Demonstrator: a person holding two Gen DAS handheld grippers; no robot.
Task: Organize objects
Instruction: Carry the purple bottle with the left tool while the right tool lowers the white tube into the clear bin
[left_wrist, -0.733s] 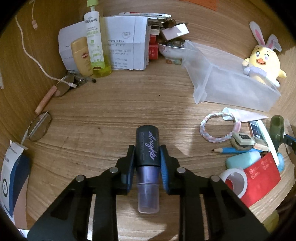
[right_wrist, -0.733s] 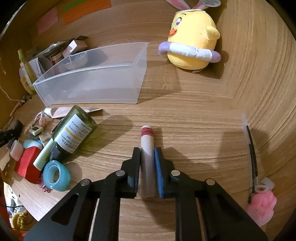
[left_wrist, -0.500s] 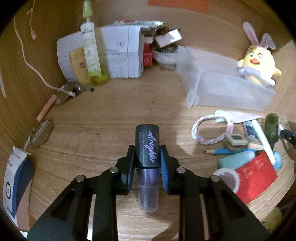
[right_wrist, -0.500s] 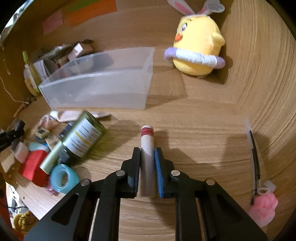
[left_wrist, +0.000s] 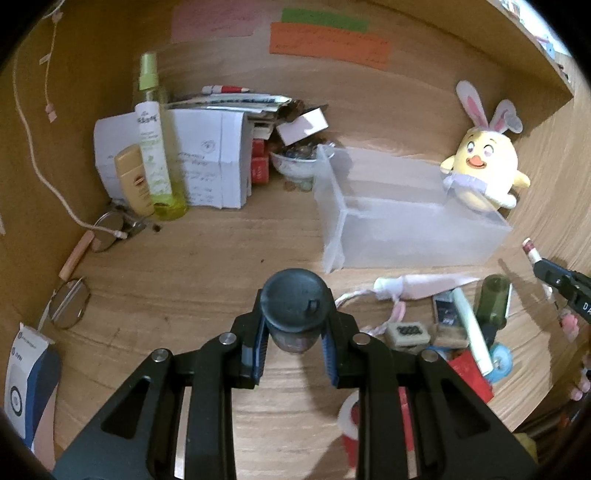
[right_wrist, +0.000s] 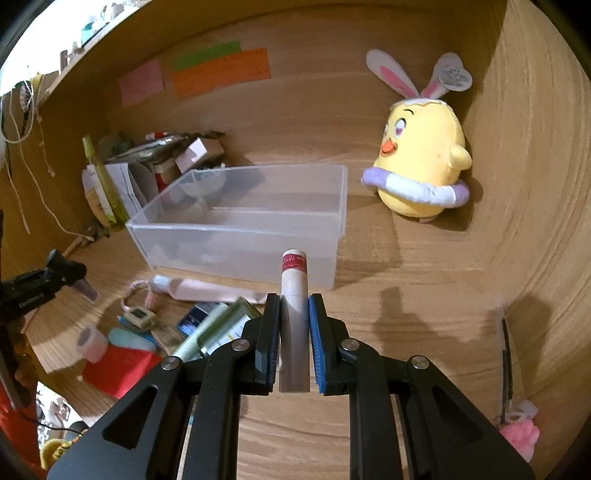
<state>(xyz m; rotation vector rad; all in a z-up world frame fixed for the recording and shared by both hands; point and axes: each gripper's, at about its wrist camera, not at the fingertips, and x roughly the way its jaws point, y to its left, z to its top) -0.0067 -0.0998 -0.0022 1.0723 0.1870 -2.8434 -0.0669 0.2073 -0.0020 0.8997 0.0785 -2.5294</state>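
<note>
Left wrist view: your left claw (left_wrist: 293, 345) is clamped on a dark-capped spray bottle (left_wrist: 293, 308), whose round cap faces the lens while the purple body sits between the blue pads. Ahead of the claw lies bare wooden desk (left_wrist: 192, 266), the widest open stretch. Ahead and to the right stands the clear plastic bin (left_wrist: 406, 229), its near wall and left corner closest to you. Directly right of the claw is a crowd of small items: a pink tube (left_wrist: 421, 286), a green glass bottle (left_wrist: 493, 301), a red envelope (left_wrist: 471, 373). Far ahead on the left stand a tall green spray bottle (left_wrist: 151, 140) and folded papers (left_wrist: 210, 158), against the back panel. At the far right edge you see your other claw's tip carrying its stick.

Right wrist view: your right claw (right_wrist: 293, 341) is closed tight on a white lip balm stick (right_wrist: 293, 306) with a red band near its top, which points ahead at the bin's (right_wrist: 240, 236) near wall. Only here can you see into the bin, which appears empty, and its right end with free desk beyond it. A yellow chick plush (right_wrist: 421, 162) sits ahead and right, against the side panel. Open desk lies to the right of this claw as far as a pink fluffy charm (right_wrist: 521, 437) near the right edge. To the left, the other claw is blurred at the frame's edge.
</note>
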